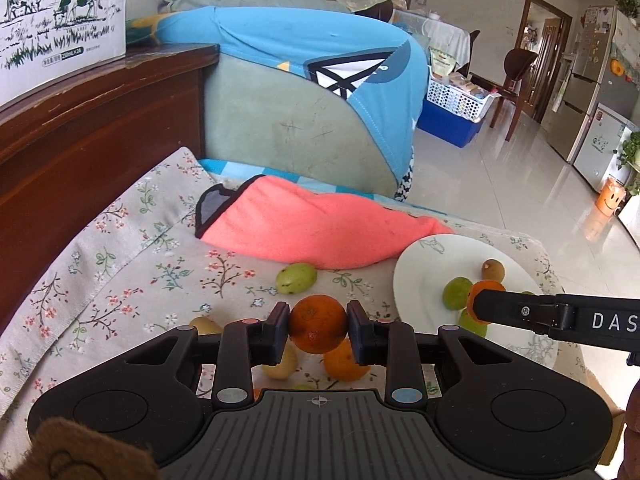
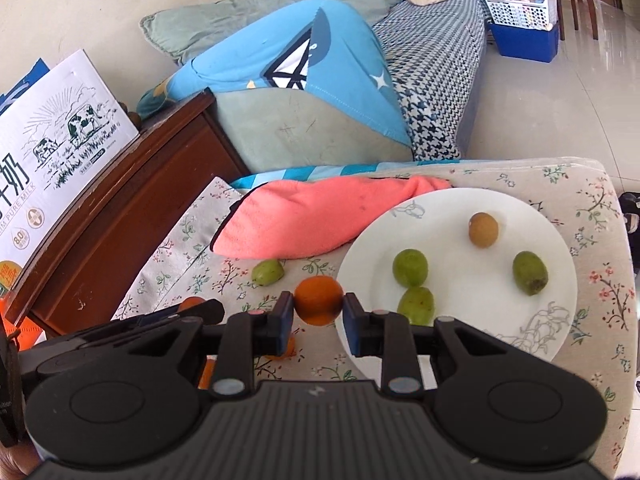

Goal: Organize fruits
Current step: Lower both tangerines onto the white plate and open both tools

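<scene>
**Both grippers carrying oranges toward the plate**

Left gripper (image 1: 318, 330) is clamped on an orange (image 1: 318, 324), lifted off the floral cloth (image 1: 120, 264) w/ loose fruit below, prob so it clears them en route. Right gripper (image 2: 319, 307) pinches a second orange (image 2: 319, 299) at the left rim of the white plate (image 2: 560, 240), likely about to set it down. Plate holds 3 green fruits & 1 brown one, spread apart, so room remains. A green fruit (image 1: 296, 278) sits near the pink towel (image 1: 320, 228), not yet collected

floral-cloth surface (image 2: 600, 216), white plate (image 2: 560, 280), pink towel (image 2: 304, 220)
</scene>
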`<state>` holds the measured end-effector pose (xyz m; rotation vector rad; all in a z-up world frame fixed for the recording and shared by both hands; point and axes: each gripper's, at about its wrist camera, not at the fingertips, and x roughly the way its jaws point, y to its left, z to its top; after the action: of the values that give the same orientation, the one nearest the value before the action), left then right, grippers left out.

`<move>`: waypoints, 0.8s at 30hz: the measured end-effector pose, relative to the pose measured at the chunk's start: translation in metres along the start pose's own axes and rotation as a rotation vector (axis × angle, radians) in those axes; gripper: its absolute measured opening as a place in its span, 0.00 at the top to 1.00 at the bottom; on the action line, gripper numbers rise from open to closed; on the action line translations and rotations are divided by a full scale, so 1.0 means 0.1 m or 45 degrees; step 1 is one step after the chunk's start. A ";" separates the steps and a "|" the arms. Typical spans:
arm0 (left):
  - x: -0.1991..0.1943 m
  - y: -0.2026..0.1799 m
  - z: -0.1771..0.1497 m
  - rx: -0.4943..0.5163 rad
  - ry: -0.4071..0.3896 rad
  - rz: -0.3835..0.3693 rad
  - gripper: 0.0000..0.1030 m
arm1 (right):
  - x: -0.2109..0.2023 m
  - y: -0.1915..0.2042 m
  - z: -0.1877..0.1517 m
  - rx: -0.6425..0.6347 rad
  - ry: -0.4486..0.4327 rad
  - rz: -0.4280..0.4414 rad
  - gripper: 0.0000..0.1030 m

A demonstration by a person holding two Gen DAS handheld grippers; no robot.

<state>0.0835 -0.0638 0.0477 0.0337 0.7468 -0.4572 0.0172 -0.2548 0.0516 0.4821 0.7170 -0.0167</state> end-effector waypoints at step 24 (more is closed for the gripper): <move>0.35 -0.76 -0.18 0.100 0.090 -0.211 0.72 | -0.18 -0.73 -0.04 0.301 0.045 -0.191 0.74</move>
<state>0.0631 -0.1424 0.0213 0.0617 0.8042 -0.6458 -0.0118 -0.3208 0.0297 0.6551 0.7886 -0.2361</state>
